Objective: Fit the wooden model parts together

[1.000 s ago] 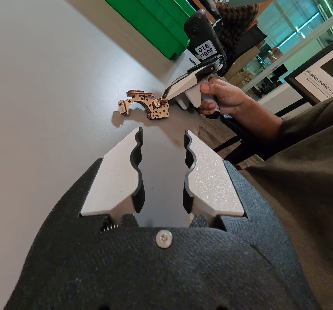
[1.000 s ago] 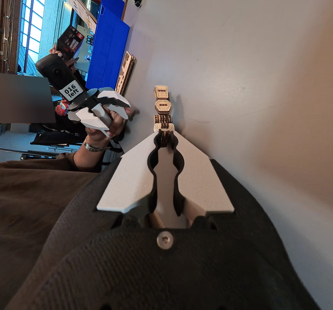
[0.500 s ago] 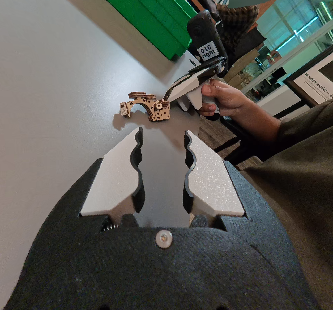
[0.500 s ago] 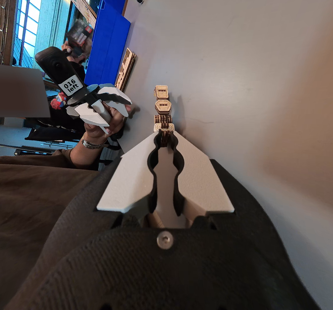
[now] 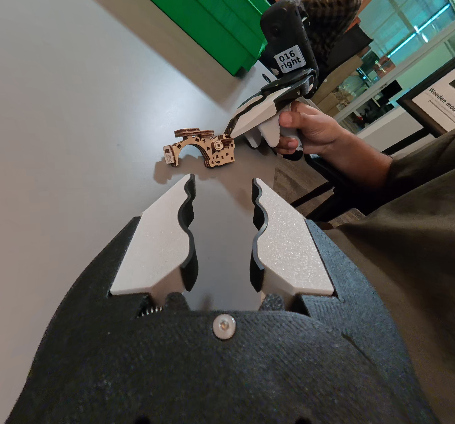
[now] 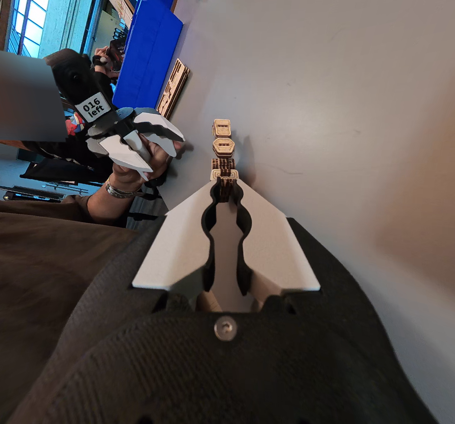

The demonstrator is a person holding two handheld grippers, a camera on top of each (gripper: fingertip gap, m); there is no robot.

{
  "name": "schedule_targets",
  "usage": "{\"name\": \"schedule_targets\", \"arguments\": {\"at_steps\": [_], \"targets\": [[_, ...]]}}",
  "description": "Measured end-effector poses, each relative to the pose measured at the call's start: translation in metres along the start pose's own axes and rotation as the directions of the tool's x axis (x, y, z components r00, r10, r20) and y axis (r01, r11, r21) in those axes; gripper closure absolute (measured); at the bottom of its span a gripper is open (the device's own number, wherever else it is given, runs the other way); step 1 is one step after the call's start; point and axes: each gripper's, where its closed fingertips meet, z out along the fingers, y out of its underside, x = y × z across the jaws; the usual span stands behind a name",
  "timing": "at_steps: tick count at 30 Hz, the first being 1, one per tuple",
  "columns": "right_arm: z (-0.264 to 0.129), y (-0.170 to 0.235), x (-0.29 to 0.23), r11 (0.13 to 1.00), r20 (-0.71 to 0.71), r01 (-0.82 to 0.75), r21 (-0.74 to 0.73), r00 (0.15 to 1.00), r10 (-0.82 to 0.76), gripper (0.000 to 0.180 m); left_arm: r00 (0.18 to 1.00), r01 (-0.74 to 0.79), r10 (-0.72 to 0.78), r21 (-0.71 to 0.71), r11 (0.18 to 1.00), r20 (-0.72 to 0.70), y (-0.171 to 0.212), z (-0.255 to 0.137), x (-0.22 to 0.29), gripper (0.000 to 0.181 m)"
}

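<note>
Change since a second ago: little had moved; the wooden model (image 5: 200, 150) sat slightly farther from the left tool (image 5: 222, 185) and a touch more level on the bench (image 5: 73, 116); the right tool (image 6: 225, 185) kept its grip throughout.
Right tool: clenched on the near end of the wooden model, its tips pinching the layered edge of the piece; a hand (image 5: 310, 132) squeezed its trigger.
Left tool: released, fingers spread wide and empty, held off the bench and pointed toward the model from the near side; nothing lay between the fingers (image 5: 157, 235).
Model position: it stood on its feet on the grey bench near the front edge; an arched body with a small block at one end and flat stacked pieces on top; in the right wrist view it ran in a line straight ahead of the tool.
Surroundings: a green box (image 5: 197, 11) lay beyond the model; a blue box (image 6: 147, 50) and a stack of wooden sheets (image 6: 173, 89) lay off to the left, well apart from the model.
Stage, as a judgement: the assembly looked partly built; no loose part was in either tool, so the next piece was probably still to be fetched.
Risks: the grip was only on a thin end, so any push from the other tool could pivot the model or pop a press-fit joint; the bench edge was close, so a slip could send it off.
</note>
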Motion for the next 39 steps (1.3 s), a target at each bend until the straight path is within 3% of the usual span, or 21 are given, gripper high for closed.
{"name": "schedule_targets", "arguments": {"at_steps": [30, 39], "targets": [[0.004, 0.002, -0.007, 0.975, -0.076, 0.218, -0.032, 0.972, -0.220, 0.172, 1.000, 0.019, -0.019, 0.011, 1.000, -0.009, -0.001, -0.001, -0.001, 0.137], [0.006, 0.002, -0.011, 0.896, -0.141, 0.438, -0.071, 0.885, -0.444, 0.171, 1.000, 0.020, -0.020, 0.011, 1.000, -0.009, -0.001, -0.001, -0.001, 0.137]]}}
